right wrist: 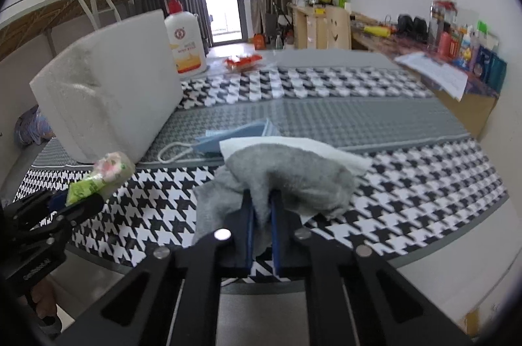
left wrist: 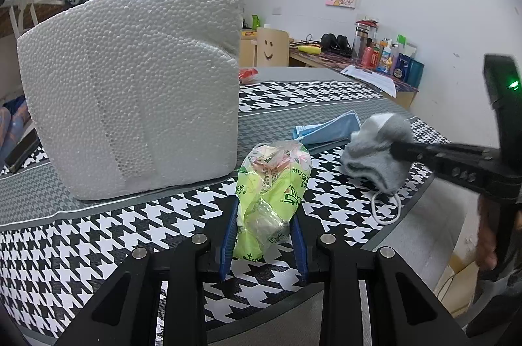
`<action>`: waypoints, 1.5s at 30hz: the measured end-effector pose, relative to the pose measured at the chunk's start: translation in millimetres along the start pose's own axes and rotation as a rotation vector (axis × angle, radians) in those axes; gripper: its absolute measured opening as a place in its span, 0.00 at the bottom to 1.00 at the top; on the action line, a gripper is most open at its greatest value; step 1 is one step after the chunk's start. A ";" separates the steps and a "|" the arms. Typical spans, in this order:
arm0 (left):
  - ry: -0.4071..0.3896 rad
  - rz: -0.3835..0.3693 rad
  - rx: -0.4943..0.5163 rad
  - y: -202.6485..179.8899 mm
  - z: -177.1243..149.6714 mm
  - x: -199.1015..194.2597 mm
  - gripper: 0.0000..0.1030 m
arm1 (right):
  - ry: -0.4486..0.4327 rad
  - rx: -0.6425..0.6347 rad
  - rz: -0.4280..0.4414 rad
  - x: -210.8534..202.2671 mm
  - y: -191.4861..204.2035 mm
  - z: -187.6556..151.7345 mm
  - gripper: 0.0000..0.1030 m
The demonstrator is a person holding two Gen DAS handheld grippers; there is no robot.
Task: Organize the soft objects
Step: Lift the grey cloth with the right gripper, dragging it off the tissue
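My left gripper (left wrist: 265, 212) is shut on a green and clear plastic tissue pack (left wrist: 272, 186), held just above the houndstooth table cover; the pack also shows in the right wrist view (right wrist: 98, 179). My right gripper (right wrist: 261, 199) is shut on a grey sock (right wrist: 287, 179), lifted above the table; the sock also shows in the left wrist view (left wrist: 378, 147). A blue face mask (right wrist: 235, 134) lies on the table behind the sock. A white tissue (right wrist: 310, 150) lies under and behind the sock.
A large white foam block (left wrist: 130, 91) stands on the table at the left. A white bottle (right wrist: 186, 42) and a red packet (right wrist: 243, 62) sit at the far side. A cluttered desk (right wrist: 456, 52) runs along the right wall. The table's front edge is close below both grippers.
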State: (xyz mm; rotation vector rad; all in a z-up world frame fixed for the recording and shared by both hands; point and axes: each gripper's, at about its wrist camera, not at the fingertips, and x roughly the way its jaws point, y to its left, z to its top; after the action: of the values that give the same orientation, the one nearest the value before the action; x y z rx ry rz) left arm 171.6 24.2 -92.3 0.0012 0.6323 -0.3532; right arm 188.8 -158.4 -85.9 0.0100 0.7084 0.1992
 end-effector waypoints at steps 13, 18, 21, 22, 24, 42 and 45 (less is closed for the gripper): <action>-0.006 0.002 0.001 -1.2 -1.4 -2.2 0.31 | -0.094 0.036 -0.046 -30.5 -21.8 11.6 0.12; -0.003 0.001 0.008 -3.0 -0.3 -1.9 0.31 | 0.024 0.007 -0.099 -16.4 -28.5 -14.8 0.12; -0.006 0.002 0.011 -3.6 0.1 -2.2 0.31 | 0.029 -0.025 -0.107 -23.5 -27.1 -24.4 0.14; -0.007 0.003 0.010 -3.5 0.1 -2.3 0.31 | 0.025 -0.028 -0.115 -25.6 -27.3 -26.5 0.18; -0.008 0.004 0.009 -3.5 0.0 -2.5 0.31 | 0.019 -0.027 -0.127 -29.5 -28.9 -29.7 0.28; -0.008 0.008 0.007 -5.5 -1.0 -2.0 0.31 | -0.008 0.002 -0.194 -21.0 -54.0 -9.0 0.60; -0.007 0.007 0.010 -5.7 -0.8 -1.9 0.31 | 0.052 0.012 -0.163 -13.5 -55.1 -22.1 0.59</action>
State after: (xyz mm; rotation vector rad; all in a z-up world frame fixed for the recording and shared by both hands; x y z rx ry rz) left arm 167.9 19.6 -91.3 0.0118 0.6232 -0.3495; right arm 174.4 -216.3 -98.2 -0.0410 0.7584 0.0392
